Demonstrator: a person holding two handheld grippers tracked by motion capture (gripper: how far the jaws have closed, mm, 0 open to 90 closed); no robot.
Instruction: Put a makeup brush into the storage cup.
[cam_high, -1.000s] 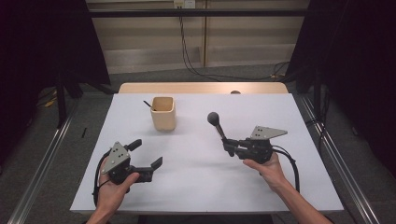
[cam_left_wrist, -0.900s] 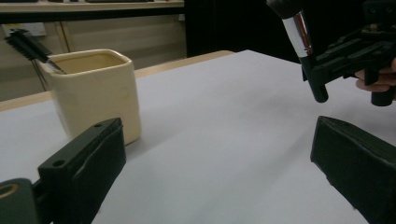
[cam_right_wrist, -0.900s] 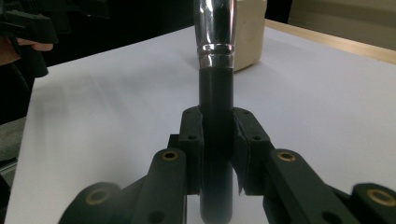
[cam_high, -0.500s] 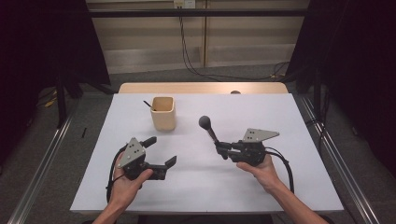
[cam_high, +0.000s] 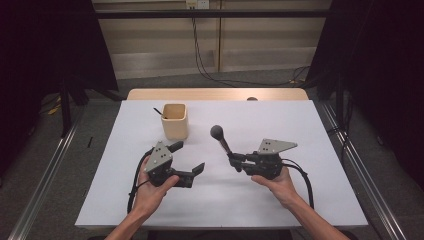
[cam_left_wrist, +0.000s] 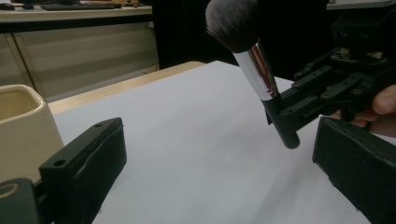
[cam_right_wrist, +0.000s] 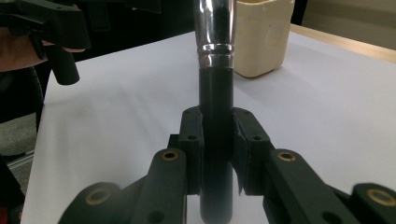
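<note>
While the right gripper (cam_high: 239, 162) held the brush (cam_high: 223, 140) by its handle, bristles slanting up toward the cup (cam_high: 175, 121), the left gripper (cam_high: 189, 160), fingers wide and empty, sat just beside it.

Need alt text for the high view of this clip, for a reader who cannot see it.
Seen from above, the right gripper holds a makeup brush by its handle, bristles raised toward the far side of a white table. The left gripper, jaws open and empty, sits nearby to its left. A cream cup stands farther back, with a thin dark stick in it.
</note>
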